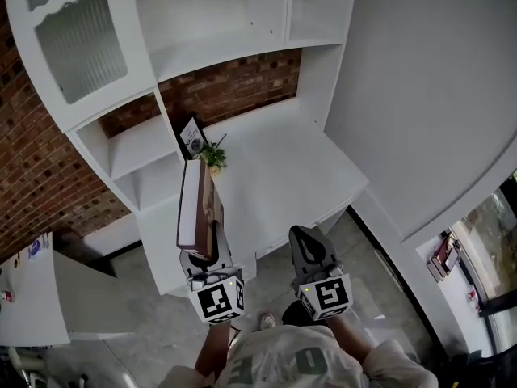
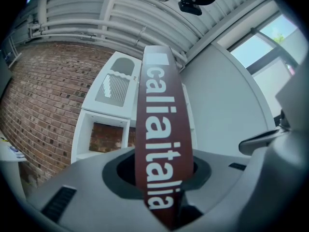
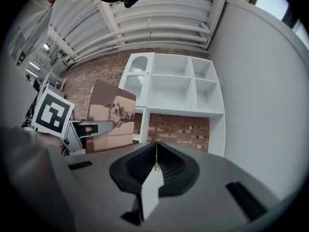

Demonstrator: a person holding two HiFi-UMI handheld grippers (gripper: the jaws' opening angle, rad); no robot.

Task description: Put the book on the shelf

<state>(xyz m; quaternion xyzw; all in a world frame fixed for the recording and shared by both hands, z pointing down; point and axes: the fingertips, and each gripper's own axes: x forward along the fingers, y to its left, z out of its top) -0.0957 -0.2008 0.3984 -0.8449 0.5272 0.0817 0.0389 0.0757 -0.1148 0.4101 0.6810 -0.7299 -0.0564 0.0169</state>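
Between the jaws of the left gripper (image 2: 164,175), a brown book (image 1: 199,204) is clamped by its lower end and held upright, spine facing back along the gripper, probably so it can slide standing into a compartment of the white shelf (image 1: 234,10), which is well apart from it. Beside it the right gripper (image 1: 311,245) is clenched on nothing, while a small plant (image 1: 214,155) and a propped card (image 1: 191,134) on the desk top (image 1: 283,148) lie just beyond the book and could block a low path
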